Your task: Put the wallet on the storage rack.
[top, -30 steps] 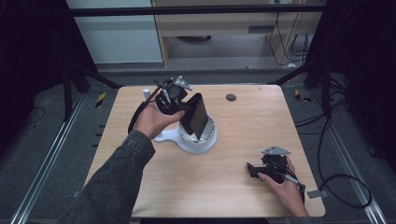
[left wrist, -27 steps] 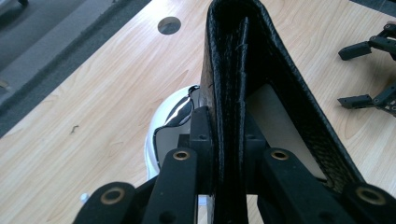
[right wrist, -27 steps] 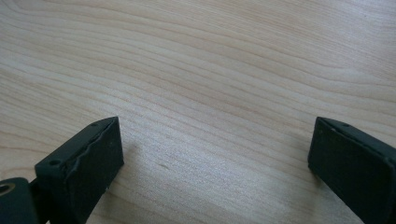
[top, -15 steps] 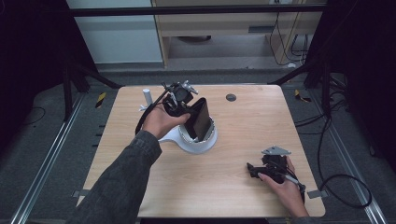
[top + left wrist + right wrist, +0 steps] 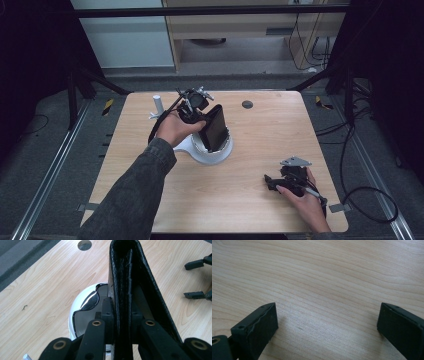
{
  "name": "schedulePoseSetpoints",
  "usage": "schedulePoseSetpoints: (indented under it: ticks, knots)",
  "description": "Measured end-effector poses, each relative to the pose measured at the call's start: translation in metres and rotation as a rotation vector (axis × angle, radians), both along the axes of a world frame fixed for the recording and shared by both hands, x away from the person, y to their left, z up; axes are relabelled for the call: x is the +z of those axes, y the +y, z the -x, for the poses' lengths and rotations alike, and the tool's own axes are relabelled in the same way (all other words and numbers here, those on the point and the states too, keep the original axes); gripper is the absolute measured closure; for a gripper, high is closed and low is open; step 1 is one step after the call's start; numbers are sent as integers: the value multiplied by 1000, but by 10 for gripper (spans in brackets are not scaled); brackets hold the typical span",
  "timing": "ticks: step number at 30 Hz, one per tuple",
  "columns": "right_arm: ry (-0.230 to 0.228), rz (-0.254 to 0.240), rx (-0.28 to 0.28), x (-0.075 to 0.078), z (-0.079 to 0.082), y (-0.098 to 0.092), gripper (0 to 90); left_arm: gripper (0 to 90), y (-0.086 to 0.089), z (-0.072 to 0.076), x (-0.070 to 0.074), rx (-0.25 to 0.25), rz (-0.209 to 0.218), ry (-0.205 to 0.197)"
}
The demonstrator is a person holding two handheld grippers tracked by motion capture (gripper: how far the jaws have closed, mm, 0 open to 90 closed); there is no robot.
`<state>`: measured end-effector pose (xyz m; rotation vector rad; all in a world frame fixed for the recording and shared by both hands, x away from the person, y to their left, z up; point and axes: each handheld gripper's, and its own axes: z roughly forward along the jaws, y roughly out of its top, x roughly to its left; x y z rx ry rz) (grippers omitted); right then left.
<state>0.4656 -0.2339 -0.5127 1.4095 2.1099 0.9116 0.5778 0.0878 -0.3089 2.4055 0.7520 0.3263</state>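
The left gripper (image 5: 122,325) pinches the black case (image 5: 130,277) over the white bowl (image 5: 212,152) near the table's (image 5: 280,125) middle — lower it upright, release late; right gripper (image 5: 327,322) wide, idle.

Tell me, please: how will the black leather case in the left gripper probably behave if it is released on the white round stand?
The black case looks thin and folded, held upright, so it may tip over once the left gripper lets go. Its grained leather-like skin probably grips the pads well, not slippery. The glossy white stand has a rounded top, so the case could slide off it.
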Motion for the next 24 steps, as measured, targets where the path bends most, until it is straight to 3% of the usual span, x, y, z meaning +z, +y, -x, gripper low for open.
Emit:
schedulePoseSetpoints:
  ticks: [11,17,24]
  knots:
    - [-2,2,2,0,0,0,35,788,2,-2,-1,12,5,-5]
    - [-1,2,1,0,0,0,35,725,4,-2,-2,36,11,-33]
    - [-3,3,2,0,1,0,35,685,11,2,4,71,9,-94]
